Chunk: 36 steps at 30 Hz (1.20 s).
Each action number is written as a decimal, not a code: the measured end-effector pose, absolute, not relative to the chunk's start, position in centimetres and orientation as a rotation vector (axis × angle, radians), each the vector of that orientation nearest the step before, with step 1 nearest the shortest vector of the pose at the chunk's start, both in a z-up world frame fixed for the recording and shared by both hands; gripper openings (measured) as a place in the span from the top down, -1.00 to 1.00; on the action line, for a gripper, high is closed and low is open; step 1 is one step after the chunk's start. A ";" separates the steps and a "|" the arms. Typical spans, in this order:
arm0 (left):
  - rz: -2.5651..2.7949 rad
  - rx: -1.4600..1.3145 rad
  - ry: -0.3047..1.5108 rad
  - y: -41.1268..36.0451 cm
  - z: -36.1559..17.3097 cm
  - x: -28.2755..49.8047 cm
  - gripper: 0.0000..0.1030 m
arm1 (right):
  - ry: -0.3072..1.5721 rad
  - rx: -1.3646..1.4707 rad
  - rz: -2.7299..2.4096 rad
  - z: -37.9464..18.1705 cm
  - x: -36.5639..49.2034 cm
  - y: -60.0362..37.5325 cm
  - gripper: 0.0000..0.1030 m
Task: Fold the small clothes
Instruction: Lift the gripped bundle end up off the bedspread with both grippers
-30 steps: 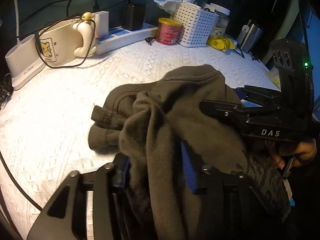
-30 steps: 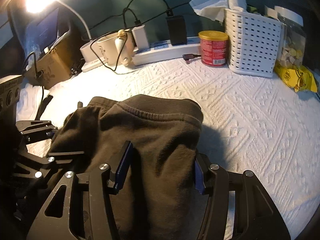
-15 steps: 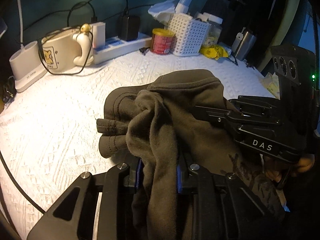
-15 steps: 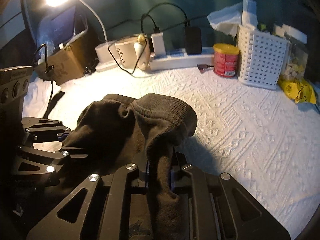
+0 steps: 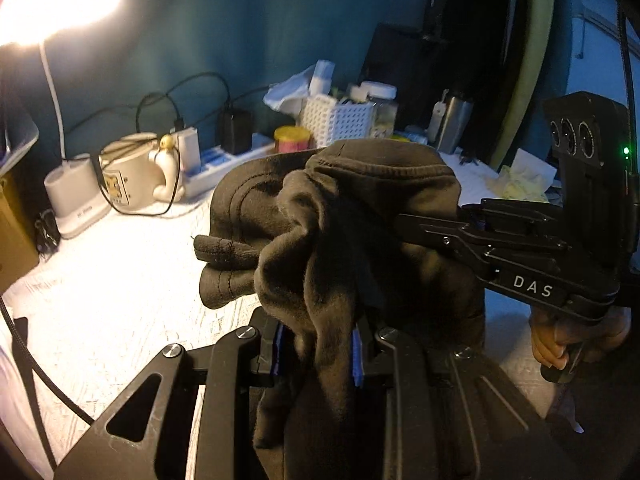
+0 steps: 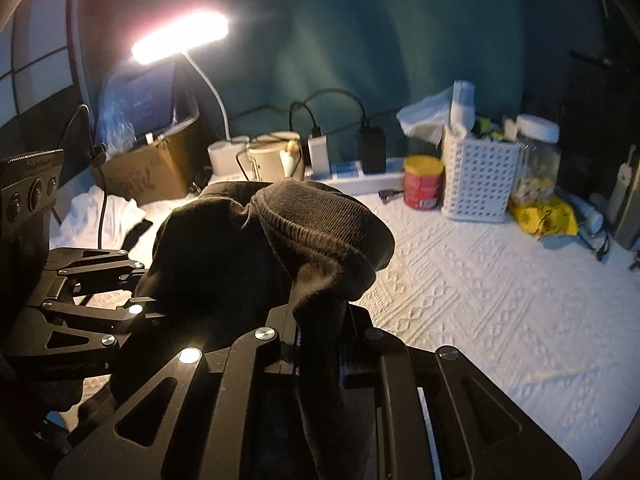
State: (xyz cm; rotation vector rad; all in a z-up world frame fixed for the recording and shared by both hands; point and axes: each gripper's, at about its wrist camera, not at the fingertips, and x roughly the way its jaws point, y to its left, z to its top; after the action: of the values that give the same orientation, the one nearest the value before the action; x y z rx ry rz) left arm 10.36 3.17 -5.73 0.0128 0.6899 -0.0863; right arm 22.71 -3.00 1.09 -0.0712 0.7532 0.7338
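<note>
Left wrist view: left gripper (image 5: pixel 318 350), jaws clamped on a bunched fold of a dark brown garment (image 5: pixel 332 224); they have just been closing, cloth between them. Garment hangs above a white textured cloth (image 5: pixel 112 292), ribbed hem uppermost, a cuff sticking out left. Right gripper (image 5: pixel 436 224) enters from the right, its tip buried in the same garment; a hand (image 5: pixel 560 340) holds its grip. Behind: lit lamp (image 5: pixel 52 4), cream mug (image 5: pixel 128 176), power strip (image 5: pixel 224 164), red tin (image 5: pixel 292 140), white basket (image 5: pixel 340 120). Right wrist view: right gripper (image 6: pixel 318 354) pinches a narrow fold of the garment (image 6: pixel 280 248), its jaws likewise just closed on cloth. Left gripper (image 6: pixel 148 292) at left, its tip in the fabric. Beyond: tin (image 6: pixel 423 182), basket (image 6: pixel 478 178), jar (image 6: pixel 538 156), yellow bag (image 6: pixel 548 216), cardboard box (image 6: pixel 140 176).
</note>
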 end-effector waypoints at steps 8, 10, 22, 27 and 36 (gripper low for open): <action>-0.105 0.040 0.580 1.8 -3.6 7.2 0.55 | 0.659 -0.061 0.696 4.3 19.3 -4.7 0.75; -0.109 0.043 0.555 1.5 -3.2 6.4 0.55 | 0.639 -0.058 0.693 5.0 18.5 -5.0 0.75; -0.121 0.099 0.404 0.0 -1.0 1.8 0.55 | 0.499 -0.044 0.669 8.9 13.5 -6.2 0.75; -0.120 0.117 0.338 -0.4 0.2 -0.2 0.56 | 0.441 -0.032 0.678 10.9 11.5 -6.8 0.76; -0.119 0.129 0.225 -0.3 2.6 -3.2 0.56 | 0.332 -0.054 0.694 14.9 8.3 -6.9 0.76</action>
State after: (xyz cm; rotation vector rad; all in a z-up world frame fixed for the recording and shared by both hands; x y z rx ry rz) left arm -3.24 -0.32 2.61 0.1287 0.2246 -0.1193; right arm 8.29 -6.87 14.89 -0.0537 0.3320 0.6945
